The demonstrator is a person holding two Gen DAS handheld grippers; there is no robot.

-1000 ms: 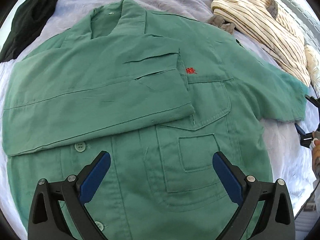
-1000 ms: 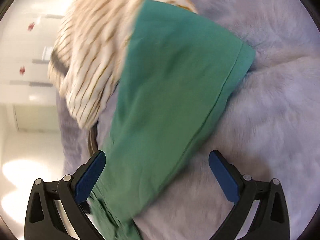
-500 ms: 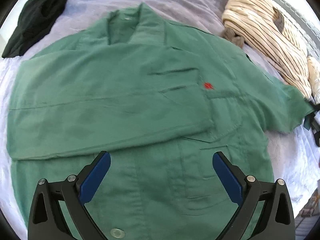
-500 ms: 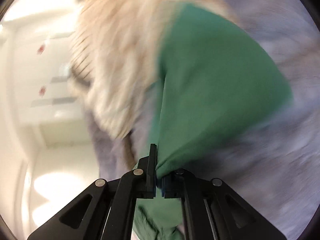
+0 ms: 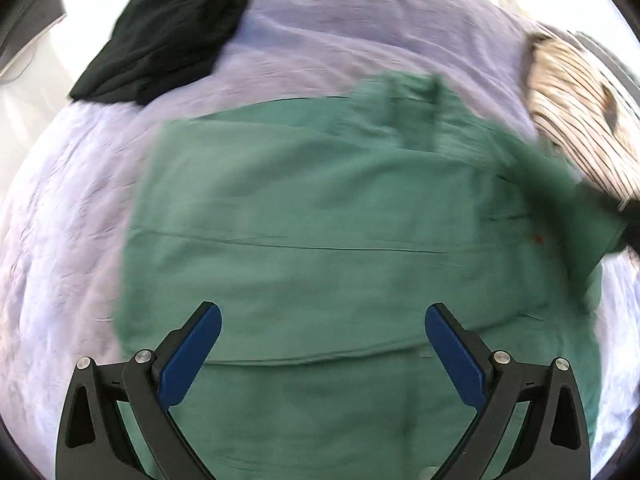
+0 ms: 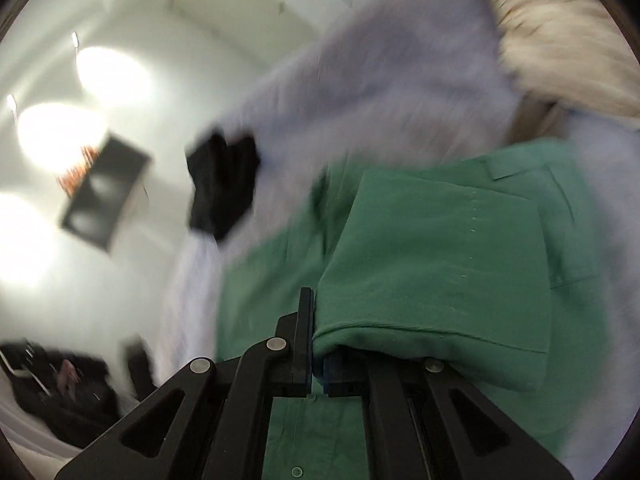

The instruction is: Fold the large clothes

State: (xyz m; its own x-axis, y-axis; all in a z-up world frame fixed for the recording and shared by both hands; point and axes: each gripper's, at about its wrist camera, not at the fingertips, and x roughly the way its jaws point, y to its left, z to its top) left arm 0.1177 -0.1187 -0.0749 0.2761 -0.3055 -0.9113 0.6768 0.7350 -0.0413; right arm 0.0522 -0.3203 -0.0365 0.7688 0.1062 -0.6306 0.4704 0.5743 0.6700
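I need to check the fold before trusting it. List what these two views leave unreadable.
- Left wrist view: the green jacket is motion-blurred; its buttons and pockets cannot be read.
- Left wrist view: the right gripper is out of view, so its grasp shows only in its own camera.
- Right wrist view: the sleeve hides the jacket front beneath it.
- Right wrist view: the striped garment is blurred and cut by the edge.
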